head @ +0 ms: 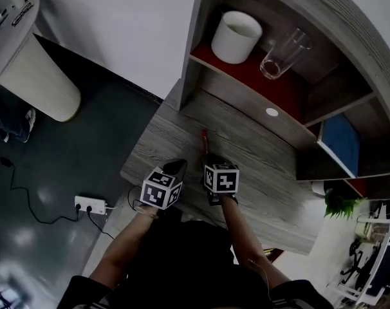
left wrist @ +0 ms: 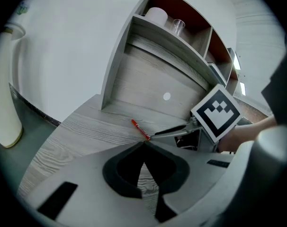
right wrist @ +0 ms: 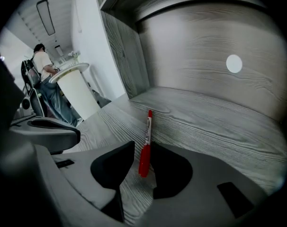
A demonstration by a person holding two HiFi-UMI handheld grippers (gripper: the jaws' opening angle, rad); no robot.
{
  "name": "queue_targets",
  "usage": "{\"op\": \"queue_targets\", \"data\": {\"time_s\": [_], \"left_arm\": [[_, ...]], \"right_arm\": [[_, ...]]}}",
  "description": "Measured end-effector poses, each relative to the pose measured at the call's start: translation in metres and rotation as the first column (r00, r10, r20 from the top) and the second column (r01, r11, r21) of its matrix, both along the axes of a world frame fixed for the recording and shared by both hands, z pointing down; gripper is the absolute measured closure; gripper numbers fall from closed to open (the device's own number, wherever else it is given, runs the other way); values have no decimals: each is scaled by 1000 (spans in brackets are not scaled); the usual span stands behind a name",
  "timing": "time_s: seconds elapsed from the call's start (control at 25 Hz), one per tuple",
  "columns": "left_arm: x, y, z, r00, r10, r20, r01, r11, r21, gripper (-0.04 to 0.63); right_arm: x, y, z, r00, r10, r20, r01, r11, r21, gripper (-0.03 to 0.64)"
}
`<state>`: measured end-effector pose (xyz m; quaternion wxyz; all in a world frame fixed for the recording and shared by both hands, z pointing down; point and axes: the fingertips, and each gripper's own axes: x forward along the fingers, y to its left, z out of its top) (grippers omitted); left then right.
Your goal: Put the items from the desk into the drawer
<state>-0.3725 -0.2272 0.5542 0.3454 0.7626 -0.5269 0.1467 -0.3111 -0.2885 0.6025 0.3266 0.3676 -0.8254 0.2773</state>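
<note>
1. Right gripper [right wrist: 142,146]: the jaws stand apart. The pen [right wrist: 145,148] lies flat on the desk [right wrist: 205,122] between them, closer to the right-hand pad. Neither pad presses on it.
2. Left gripper [left wrist: 143,144]: the jaws are together at the tips with nothing held. It hangs just beside the right gripper, over the desk's near edge.
3. Step in hand, as judged: taking hold of the pen.
4. To do it well, centre the jaws so both pads meet the barrel together. Bring the tips down to the desk and close square across the barrel.
5. Risk: if one pad lands first, the round barrel may roll or swing out of the grip.
6. Drawer: no view shows it, so the pen is judged not yet stowed.
</note>
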Motion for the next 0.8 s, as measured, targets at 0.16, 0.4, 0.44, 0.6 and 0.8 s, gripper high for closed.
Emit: {"op": "queue_targets", "data": {"time_s": [0.16, 0.4, 0.44, 0.6, 0.8], "left_arm": [[-7, -1, 0, 1000, -14, -3, 14, 1000, 0, 578], [-8, 1, 2, 1000, -7, -5, 7, 1000, -4, 578], [-7, 1, 2, 1000, -6, -6, 6, 1000, -4, 578], [-4, 2, 3, 1000, 2, -8, -2, 1000, -4, 578], [0, 3, 1, 1000, 14, -6, -14, 1000, -3, 578]], "right_arm": [[-2, -1, 12, 998, -5, -70, 4, 1000, -16, 514], [-3, -1, 14, 991, -9, -133, 12, 1000, 19, 515], [-3, -1, 14, 991, -5, -134, 7, 1000, 21, 516], [2, -3, 13, 992, 22, -121, -23, 1000, -6, 563], [11, -4, 11, 992, 59, -107, -62, 998, -24, 563]]}}
